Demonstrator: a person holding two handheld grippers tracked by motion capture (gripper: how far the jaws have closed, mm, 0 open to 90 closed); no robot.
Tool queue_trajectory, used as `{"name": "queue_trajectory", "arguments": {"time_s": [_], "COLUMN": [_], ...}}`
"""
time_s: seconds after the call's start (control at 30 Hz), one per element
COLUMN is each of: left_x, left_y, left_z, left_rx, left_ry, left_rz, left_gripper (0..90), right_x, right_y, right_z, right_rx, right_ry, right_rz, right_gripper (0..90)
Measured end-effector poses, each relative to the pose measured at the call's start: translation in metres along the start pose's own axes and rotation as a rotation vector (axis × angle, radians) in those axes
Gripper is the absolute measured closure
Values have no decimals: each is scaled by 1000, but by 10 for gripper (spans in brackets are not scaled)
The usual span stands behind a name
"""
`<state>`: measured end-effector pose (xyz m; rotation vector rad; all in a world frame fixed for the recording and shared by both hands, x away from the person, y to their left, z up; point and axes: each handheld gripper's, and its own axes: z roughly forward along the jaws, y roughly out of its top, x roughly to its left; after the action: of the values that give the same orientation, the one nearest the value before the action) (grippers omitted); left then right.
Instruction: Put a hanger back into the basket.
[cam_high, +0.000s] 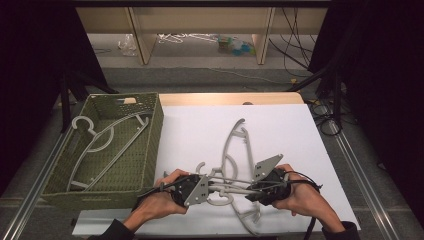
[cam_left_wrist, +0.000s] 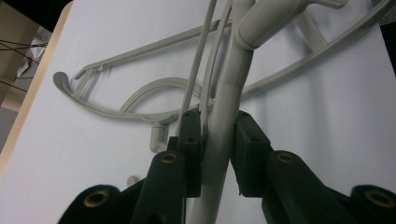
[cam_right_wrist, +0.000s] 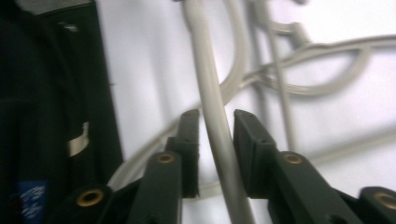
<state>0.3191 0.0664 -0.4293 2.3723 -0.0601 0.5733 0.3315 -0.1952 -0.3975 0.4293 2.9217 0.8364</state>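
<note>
Several grey plastic hangers (cam_high: 239, 142) lie tangled on the white table sheet (cam_high: 195, 130). My left gripper (cam_high: 212, 184) comes in from the lower left, and in the left gripper view it (cam_left_wrist: 218, 135) is shut on a hanger's thick bar (cam_left_wrist: 233, 84) together with two thin rods. My right gripper (cam_high: 250, 192) faces it from the right. In the right gripper view its jaws (cam_right_wrist: 215, 126) stand either side of a grey hanger bar (cam_right_wrist: 208, 79) with a sliver of gap on each side, so it is open. Another hanger's curled end (cam_left_wrist: 58, 79) rests flat on the sheet.
A green woven basket (cam_high: 150, 130) stands at the left of the table with a couple of grey hangers (cam_high: 107, 137) inside. The wooden table edge (cam_high: 230, 98) runs along the back. Shelving legs and cables stand on the floor beyond.
</note>
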Motion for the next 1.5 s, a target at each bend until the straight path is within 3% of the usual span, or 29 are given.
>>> {"name": "queue_trajectory", "arguments": {"time_s": [0.13, 0.3, 0.37, 0.4, 0.47, 0.5, 0.53, 0.73, 0.97, 1.1, 1.27, 1.5], "left_x": [8, 16, 22, 24, 32, 36, 39, 57, 69, 72, 74, 81], "left_y": [3, 6, 3, 2, -3, -5, -7, -16, -22, -21, -14, -4], "left_z": [2, 0, 0, 0, 0, -1, -2, -15, -41, -60, -78, -108], "left_rx": [-13, -26, -38, -35, -26, -26, -29, -133, -237, -272, -299, -286], "left_ry": [17, 20, 7, 8, 21, 28, 30, -17, -13, 15, 24, 69], "left_rz": [-19, -87, -182, -198, -293, -362, -397, -646, -810, -843, -843, -800], "left_gripper": [762, 786, 792, 791, 791, 791, 792, 791, 792, 792, 792, 792], "right_x": [-4, -11, -15, -18, -19, -21, -21, -12, -1, 4, 7, 10], "right_y": [0, 2, 1, 0, 0, 0, 0, 2, 1, -4, -9, -11], "right_z": [-4, -16, -26, -31, -36, -38, -38, -20, -5, 1, 7, 10], "right_rx": [-33, -160, -226, -261, -318, -339, -349, -297, -267, -270, -259, -241], "right_ry": [-64, -149, -181, -186, -224, -228, -226, -160, -107, -98, -90, -68], "right_rz": [52, 158, 214, 230, 278, 299, 309, 274, 256, 253, 253, 250], "right_gripper": [596, 471, 438, 430, 398, 395, 380, 375, 376, 375, 368, 368]}}
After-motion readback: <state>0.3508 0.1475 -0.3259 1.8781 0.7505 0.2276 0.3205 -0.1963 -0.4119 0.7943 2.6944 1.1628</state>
